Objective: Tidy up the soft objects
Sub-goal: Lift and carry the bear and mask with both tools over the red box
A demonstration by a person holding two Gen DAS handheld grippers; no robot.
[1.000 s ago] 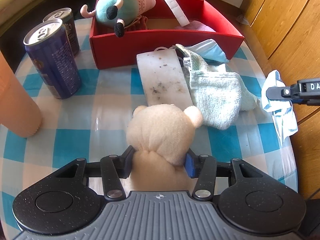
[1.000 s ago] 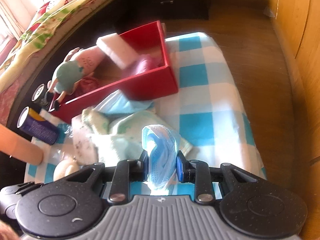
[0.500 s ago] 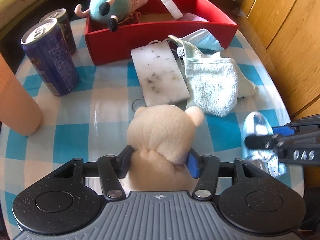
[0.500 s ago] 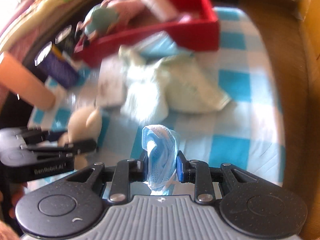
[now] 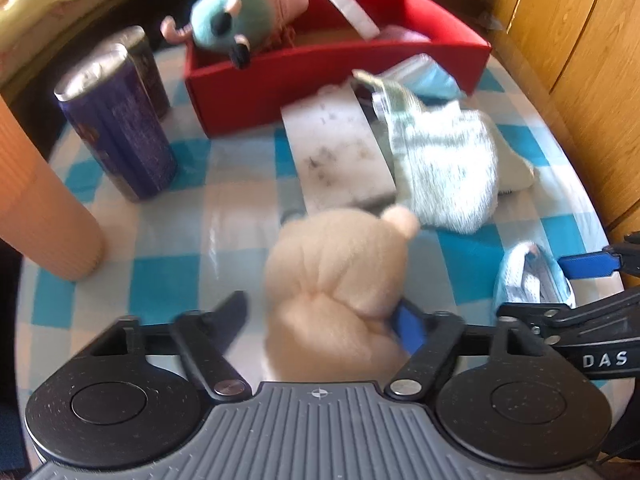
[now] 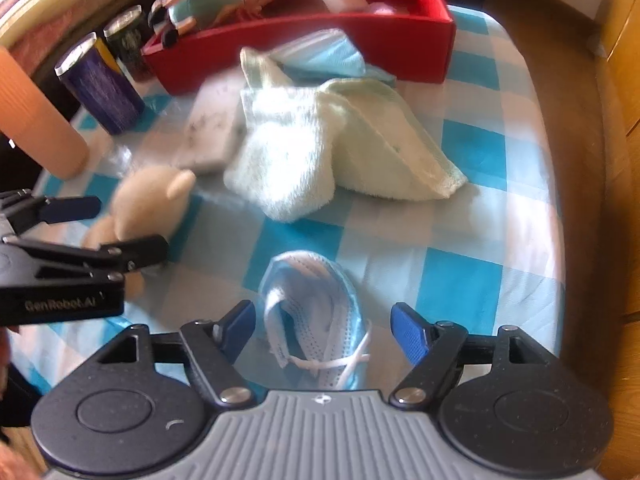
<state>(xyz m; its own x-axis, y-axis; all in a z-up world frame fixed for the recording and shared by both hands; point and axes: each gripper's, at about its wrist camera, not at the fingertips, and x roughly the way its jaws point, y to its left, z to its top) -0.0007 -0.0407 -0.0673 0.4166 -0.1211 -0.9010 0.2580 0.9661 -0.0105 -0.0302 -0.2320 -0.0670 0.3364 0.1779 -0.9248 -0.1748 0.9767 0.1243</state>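
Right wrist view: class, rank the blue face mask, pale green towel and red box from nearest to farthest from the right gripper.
1. Blue face mask, between the open fingers of the right gripper.
2. Pale green towel, mid-table ahead.
3. Red box, far end.

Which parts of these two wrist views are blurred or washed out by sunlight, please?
Left wrist view: the cream teddy bear and pale green towel are motion-smeared, while the gripper body stays sharp. Right wrist view: the red box and towel are soft, and sunlight bleaches the checked tablecloth.
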